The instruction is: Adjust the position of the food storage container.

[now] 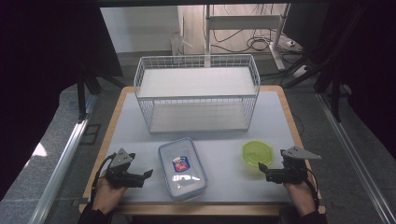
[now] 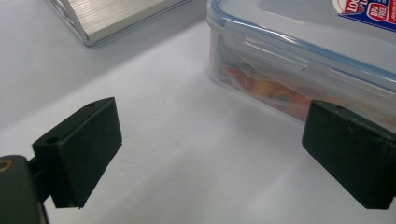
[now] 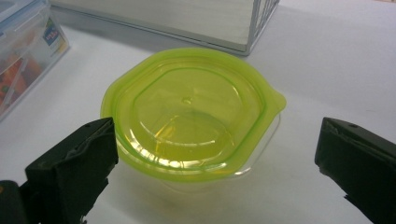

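The green-lidded round tub [image 3: 191, 116] sits near right on the white worktop [image 1: 224, 135]; light, thin, slick plastic, best pinched across its walls under the lid rim. The rectangular clip-lid food box [image 1: 182, 168] sits near centre, stiffer and fuller. Right gripper [image 3: 215, 154] and left gripper [image 2: 210, 154] both gape, empty.

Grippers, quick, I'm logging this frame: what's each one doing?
Left gripper: open, holding nothing, beside the clear box.
Right gripper: open, holding nothing, facing the green-lidded tub.
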`<state>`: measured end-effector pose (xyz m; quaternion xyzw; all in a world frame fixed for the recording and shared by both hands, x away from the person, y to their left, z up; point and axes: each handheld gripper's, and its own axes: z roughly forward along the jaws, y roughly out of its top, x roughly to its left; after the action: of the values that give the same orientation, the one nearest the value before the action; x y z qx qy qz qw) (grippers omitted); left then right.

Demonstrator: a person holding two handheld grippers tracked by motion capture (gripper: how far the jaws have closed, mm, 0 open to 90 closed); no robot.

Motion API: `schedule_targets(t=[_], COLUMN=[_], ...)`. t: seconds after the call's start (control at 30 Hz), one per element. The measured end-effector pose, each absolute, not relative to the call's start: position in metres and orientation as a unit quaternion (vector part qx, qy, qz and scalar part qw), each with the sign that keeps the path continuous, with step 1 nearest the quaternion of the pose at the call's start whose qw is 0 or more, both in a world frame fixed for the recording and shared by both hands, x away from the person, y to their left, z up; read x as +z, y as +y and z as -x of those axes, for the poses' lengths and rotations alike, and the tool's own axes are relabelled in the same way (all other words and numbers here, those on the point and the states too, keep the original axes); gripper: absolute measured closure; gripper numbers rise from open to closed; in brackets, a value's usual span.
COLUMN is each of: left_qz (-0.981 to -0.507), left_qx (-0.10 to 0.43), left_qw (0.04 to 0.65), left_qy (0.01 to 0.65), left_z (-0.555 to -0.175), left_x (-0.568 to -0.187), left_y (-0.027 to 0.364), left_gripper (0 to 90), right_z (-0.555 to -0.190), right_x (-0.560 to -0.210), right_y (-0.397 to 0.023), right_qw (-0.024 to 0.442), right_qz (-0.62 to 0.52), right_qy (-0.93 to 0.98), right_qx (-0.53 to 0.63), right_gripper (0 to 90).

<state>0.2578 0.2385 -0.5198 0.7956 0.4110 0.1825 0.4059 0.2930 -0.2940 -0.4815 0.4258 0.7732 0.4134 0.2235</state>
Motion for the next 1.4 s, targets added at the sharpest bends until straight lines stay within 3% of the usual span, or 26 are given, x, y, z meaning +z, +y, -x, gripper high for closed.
schedule_targets(t=[0.57, 0.83, 0.97, 1.03, 1.1, 1.27, 1.4], left_qz=[-0.796, -0.813, -0.811, -0.823, -0.826, -0.839, -0.848], left_qx=[0.187, 0.164, 0.13, 0.101, 0.091, 0.069, 0.062], left_qw=[0.418, 0.401, 0.422, 0.428, 0.431, 0.437, 0.436], left_qy=[0.396, 0.389, 0.384, 0.36, 0.351, 0.316, 0.296], left_z=[-0.257, -0.256, -0.256, -0.253, -0.253, -0.249, -0.248], left_x=[-0.521, -0.522, -0.52, -0.519, -0.518, -0.517, -0.518], left_y=[0.237, 0.232, 0.23, 0.228, 0.227, 0.22, 0.216], left_gripper=[4.1, 1.6, 8.3, 23.3, 29.3, 40.6, 42.1], right_z=[-0.294, -0.292, -0.29, -0.289, -0.289, -0.288, -0.286], right_x=[-0.481, -0.479, -0.475, -0.473, -0.473, -0.472, -0.47], right_y=[-0.288, -0.287, -0.286, -0.285, -0.284, -0.282, -0.281], right_qw=[0.236, 0.236, 0.239, 0.238, 0.238, 0.231, 0.227], right_qz=[-0.426, -0.423, -0.423, -0.424, -0.424, -0.42, -0.414], right_qy=[0.781, 0.78, 0.778, 0.776, 0.777, 0.781, 0.781], right_qx=[0.39, 0.396, 0.399, 0.401, 0.401, 0.401, 0.408], right_gripper=[0.0, 0.0, 0.0, 0.1, 1.0, 7.1, 13.5])
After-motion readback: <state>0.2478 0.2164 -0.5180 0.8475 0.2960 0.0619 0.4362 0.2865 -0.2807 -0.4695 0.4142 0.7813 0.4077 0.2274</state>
